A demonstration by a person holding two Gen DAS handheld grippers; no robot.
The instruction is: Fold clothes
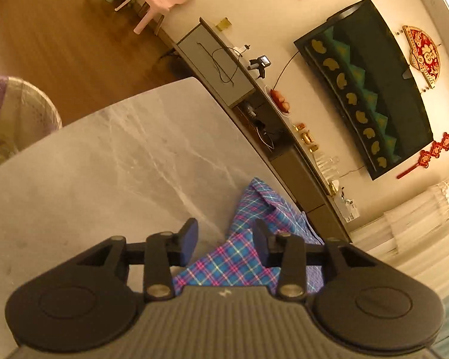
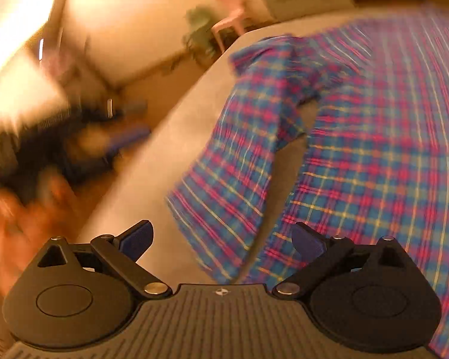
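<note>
Though the right wrist view is smeared with motion blur, the right gripper shows its jaws spread wide and empty above the plaid shirt, whose sleeve lies on the grey marble bench. The left gripper has its jaws parted with nothing between them, with blue-pink shirt cloth just beyond them, partly hidden by the gripper body, near the bench edge.

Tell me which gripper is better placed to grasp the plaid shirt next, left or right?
Probably the left. The left gripper is open with the plaid shirt directly between its fingers, and its view is sharp. The right gripper is open too, but its view is motion-blurred.
</note>
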